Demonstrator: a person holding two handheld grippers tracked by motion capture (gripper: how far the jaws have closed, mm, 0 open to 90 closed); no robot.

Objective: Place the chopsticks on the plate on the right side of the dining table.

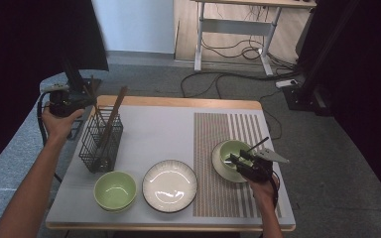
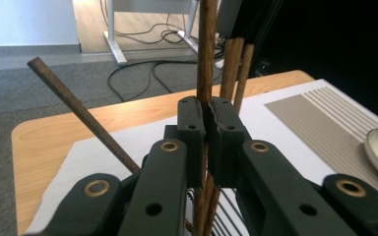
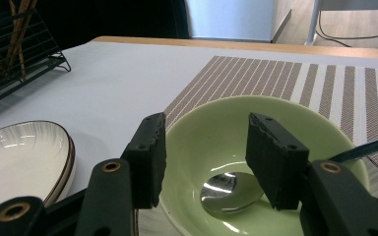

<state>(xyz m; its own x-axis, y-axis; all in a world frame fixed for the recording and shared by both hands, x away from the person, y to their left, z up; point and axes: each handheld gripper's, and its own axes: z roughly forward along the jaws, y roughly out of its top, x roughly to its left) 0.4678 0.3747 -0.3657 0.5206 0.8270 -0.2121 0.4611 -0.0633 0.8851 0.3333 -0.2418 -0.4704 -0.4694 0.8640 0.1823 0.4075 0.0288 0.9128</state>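
My left gripper (image 1: 90,102) is at the table's far left, above the black wire basket (image 1: 100,141). Its jaws (image 2: 208,110) are shut on an upright brown chopstick (image 2: 206,59). More chopsticks (image 2: 235,69) stand just behind it, and one (image 2: 78,113) leans away to the left. My right gripper (image 1: 236,159) sits at the near rim of a green bowl (image 1: 233,148) on the striped mat. In the right gripper view it (image 3: 207,129) is open, with its jaws either side of the bowl's (image 3: 211,123) near rim. A metal spoon (image 3: 229,189) lies in the bowl.
A white ribbed plate (image 1: 169,185) lies at the front middle and a second green bowl (image 1: 115,190) at the front left. The striped placemat (image 1: 218,129) covers the table's right part. The bowl with the spoon rests on a small plate (image 1: 217,166).
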